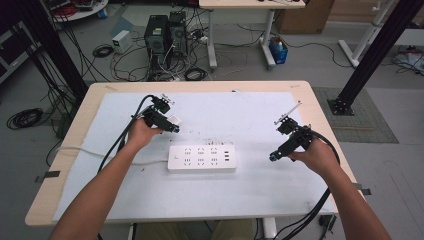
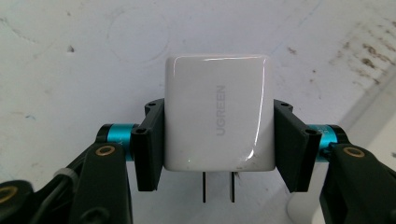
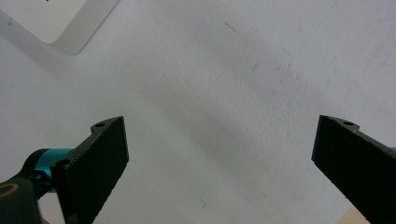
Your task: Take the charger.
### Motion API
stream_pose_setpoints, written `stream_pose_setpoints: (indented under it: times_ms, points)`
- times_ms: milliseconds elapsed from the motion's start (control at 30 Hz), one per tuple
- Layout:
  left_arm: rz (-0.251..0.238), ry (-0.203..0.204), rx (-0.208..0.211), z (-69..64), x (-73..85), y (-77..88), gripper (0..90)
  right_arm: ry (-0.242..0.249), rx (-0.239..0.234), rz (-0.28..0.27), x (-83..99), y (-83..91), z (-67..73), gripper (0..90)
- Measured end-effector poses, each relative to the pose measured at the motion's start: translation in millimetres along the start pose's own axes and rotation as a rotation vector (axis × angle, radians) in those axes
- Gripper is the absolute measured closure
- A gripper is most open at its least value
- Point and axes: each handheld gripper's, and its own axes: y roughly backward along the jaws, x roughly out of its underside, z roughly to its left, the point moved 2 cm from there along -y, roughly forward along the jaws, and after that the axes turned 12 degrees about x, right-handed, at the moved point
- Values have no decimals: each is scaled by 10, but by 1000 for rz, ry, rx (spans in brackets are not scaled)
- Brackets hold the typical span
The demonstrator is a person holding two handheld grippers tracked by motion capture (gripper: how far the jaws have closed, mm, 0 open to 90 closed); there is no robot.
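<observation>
1. White and glossy, the charger (image 2: 217,112) sits clamped between the two black pads of the left gripper (image 2: 217,140), which press on its flat sides; its two metal prongs (image 2: 217,186) point toward the bottom of the left gripper view, back at the camera.

2. In the high view the left gripper (image 1: 167,122) is left of centre, holding the charger (image 1: 174,120) above the white mat (image 1: 260,195), just up and left of the power strip (image 1: 202,158).

3. The power strip lies flat near the middle of the frame, its cord (image 1: 100,152) trailing off to the left edge of the table (image 1: 65,165).

4. The right gripper (image 1: 274,157) rests at the right of the frame, well apart from the strip. Its jaws stand wide apart with nothing between them; only bare mat shows in the right gripper view, with a corner of the strip (image 3: 60,23) at upper left.

5. Step in hand, as I judge it: the charger is picked up and not yet plugged in.

6. The next move likely calls for turning the prongs down toward the strip, lining them up over a two-slot socket, and pressing straight in. The free gripper could steady the strip so it does not slide.
</observation>
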Motion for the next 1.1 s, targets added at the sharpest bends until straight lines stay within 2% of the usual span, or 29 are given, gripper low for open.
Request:
stream_pose_setpoints:
  times_ms: [100,200,333,500,700,800,833,867,967,1100]
  points:
    - [-7,-47,16,-56,3,119,426,-9,-9,3,9,-5,-5,32]
    - [-13,-91,46,-131,14,220,426,-8,-9,33,16,-21,6,32]
    - [-25,-148,59,-219,39,356,426,-6,-7,27,15,-18,15,33]
    - [-43,-174,67,-293,76,480,426,-6,-6,14,14,8,25,34]
    - [-82,-222,90,-478,154,651,426,-5,-11,17,20,23,43,34]
    - [-70,-257,99,-582,184,715,426,-1,-16,9,11,41,49,34]
    - [-70,-257,99,-582,184,715,426,-2,-15,5,6,47,51,34]
    - [-72,-274,105,-653,205,741,426,2,-14,-1,1,51,52,34]
    - [-66,-298,108,-713,225,776,426,6,-12,-1,-12,45,65,34]
    - [-60,-305,109,-742,241,785,426,7,-13,4,-25,36,73,35]
